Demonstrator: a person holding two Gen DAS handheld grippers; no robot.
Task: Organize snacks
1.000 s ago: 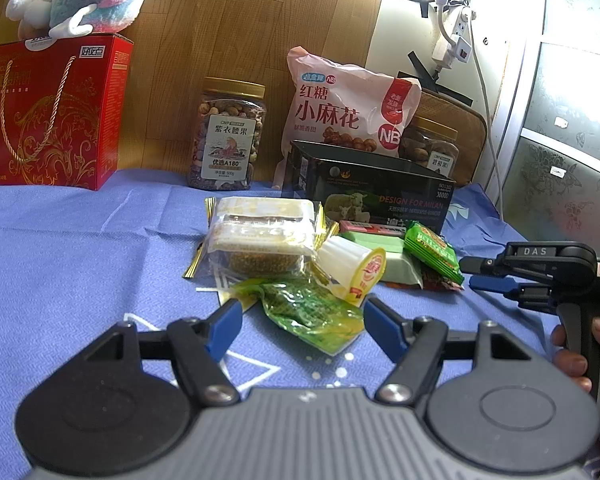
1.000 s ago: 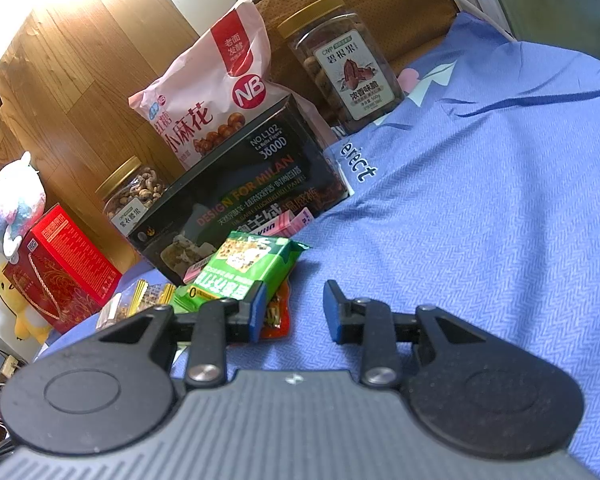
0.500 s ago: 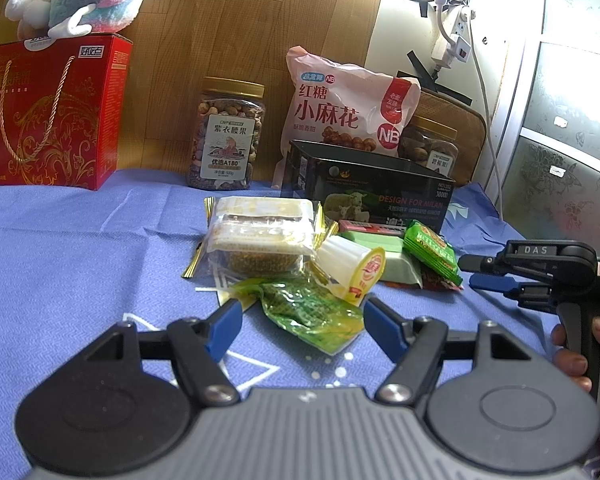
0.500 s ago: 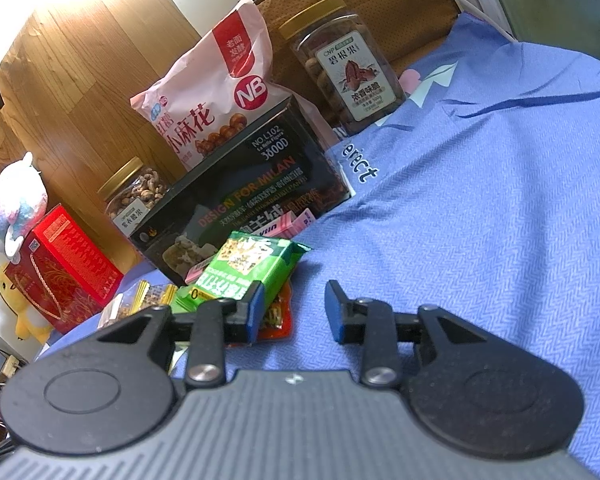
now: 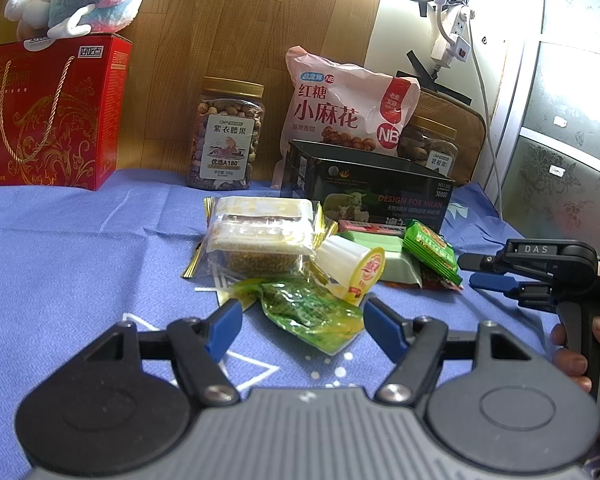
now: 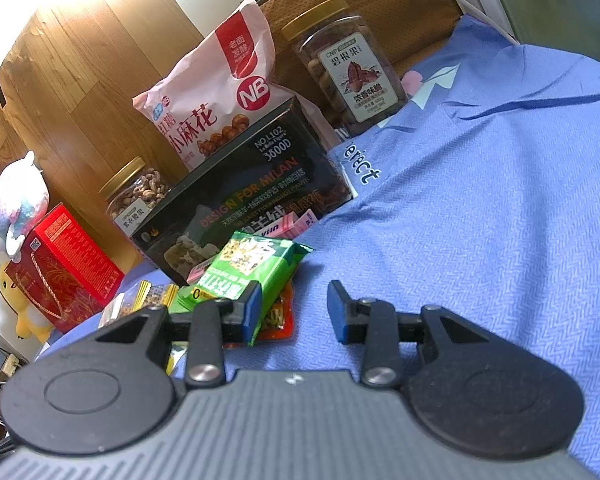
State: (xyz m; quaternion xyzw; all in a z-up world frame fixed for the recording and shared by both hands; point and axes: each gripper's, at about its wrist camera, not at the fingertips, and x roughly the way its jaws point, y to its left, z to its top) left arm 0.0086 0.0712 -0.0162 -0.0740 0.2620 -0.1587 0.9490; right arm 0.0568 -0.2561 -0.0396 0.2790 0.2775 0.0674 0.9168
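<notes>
Left wrist view shows the left gripper spread, empty, straddling the green pickle pouch; it should lower and pinch mid-pouch. Right gripper, apart and empty, waits beside the green packet

- Green-yellow pouch: flat on the blue cloth, nearest item in the left wrist view.
- Clear-wrapped tray packs: stacked, pale top, brown granular layer beneath.
- White cup with yellow-red lid: on its side, lid facing right, against the stack.
- Pale green packet: flat, behind the cup.
- Green printed packet: tilted over a red-orange wrapper.
- Pink packets: touching the black box, which stands behind the pile.
</notes>
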